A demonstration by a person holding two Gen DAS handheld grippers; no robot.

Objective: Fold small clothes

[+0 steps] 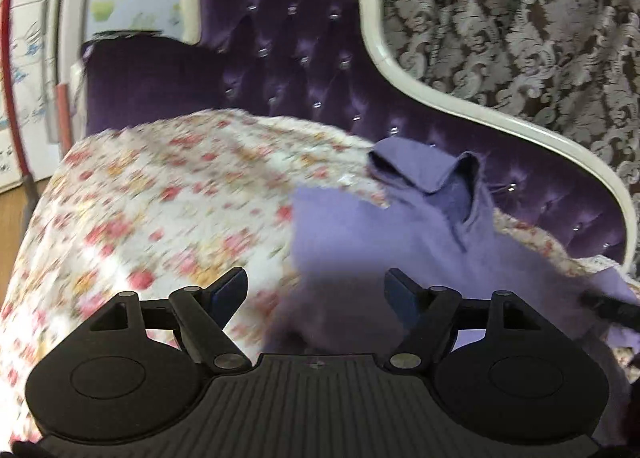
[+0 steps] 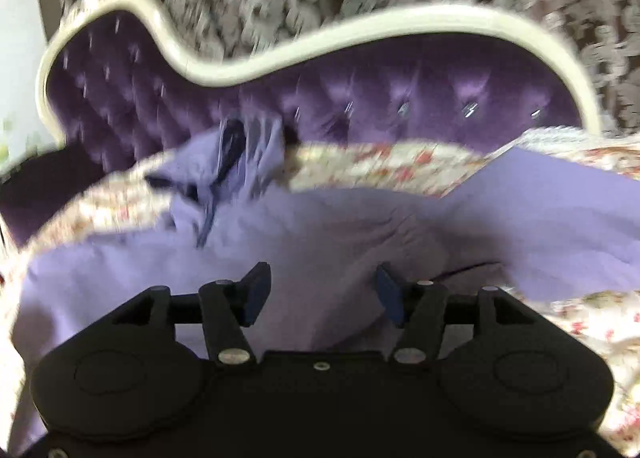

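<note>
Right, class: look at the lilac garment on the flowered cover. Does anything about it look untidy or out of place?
Yes. The lilac garment is not flat: its collar end is rumpled and stands up in folds against the purple sofa back. Both tools are open, neither gripping it.

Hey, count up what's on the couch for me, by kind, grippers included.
Lilac garment: 1
Floral cover: 1
Grippers, left and right: 2
Total: 4
</note>
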